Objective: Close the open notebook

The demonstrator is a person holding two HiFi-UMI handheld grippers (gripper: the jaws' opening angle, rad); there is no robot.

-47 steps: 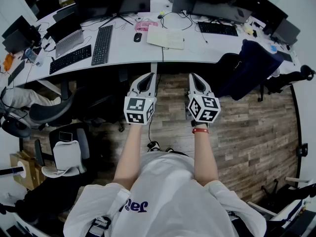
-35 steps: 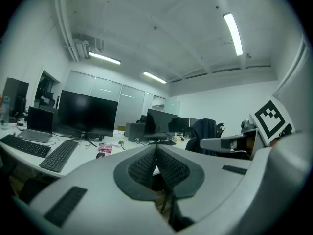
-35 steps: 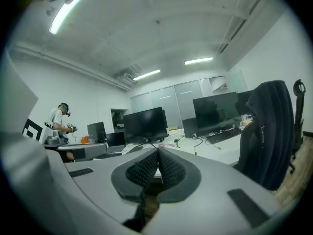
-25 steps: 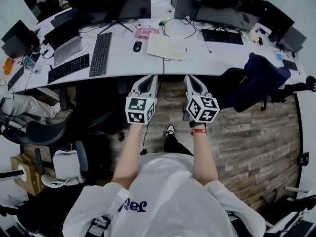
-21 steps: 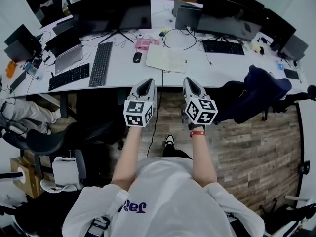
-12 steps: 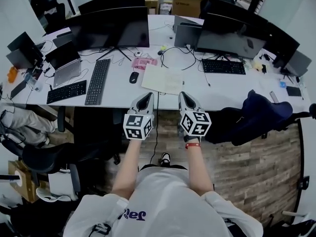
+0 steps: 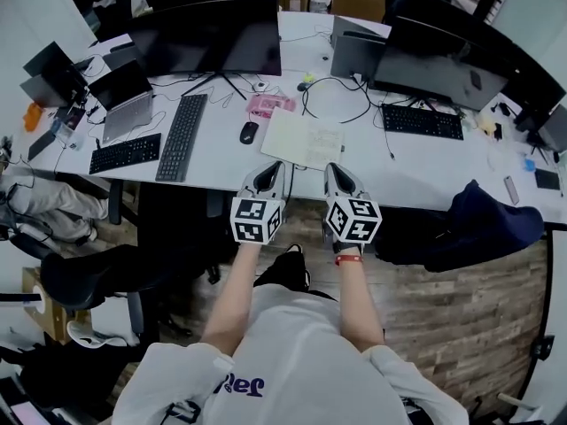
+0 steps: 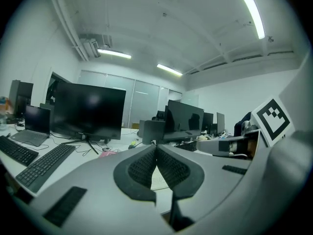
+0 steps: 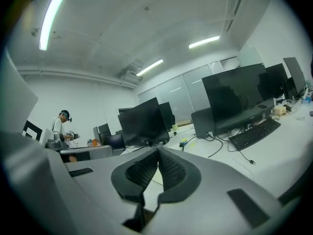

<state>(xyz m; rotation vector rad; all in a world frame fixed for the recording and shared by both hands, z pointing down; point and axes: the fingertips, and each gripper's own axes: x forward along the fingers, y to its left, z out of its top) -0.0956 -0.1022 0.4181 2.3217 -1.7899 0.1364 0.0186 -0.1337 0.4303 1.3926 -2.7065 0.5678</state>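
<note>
Approach step: left tool (image 7: 269, 168) and right tool (image 7: 336, 169), both clenched empty, sat near the open notebook (image 7: 306, 140) on the desk (image 7: 213, 162); next, flip its cover.

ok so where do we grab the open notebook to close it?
Probably the right leaf's outer edge, approached low from the right by the right gripper: the notebook lies open and flat, spine running near to far, and a mouse crowds its left side.
</note>
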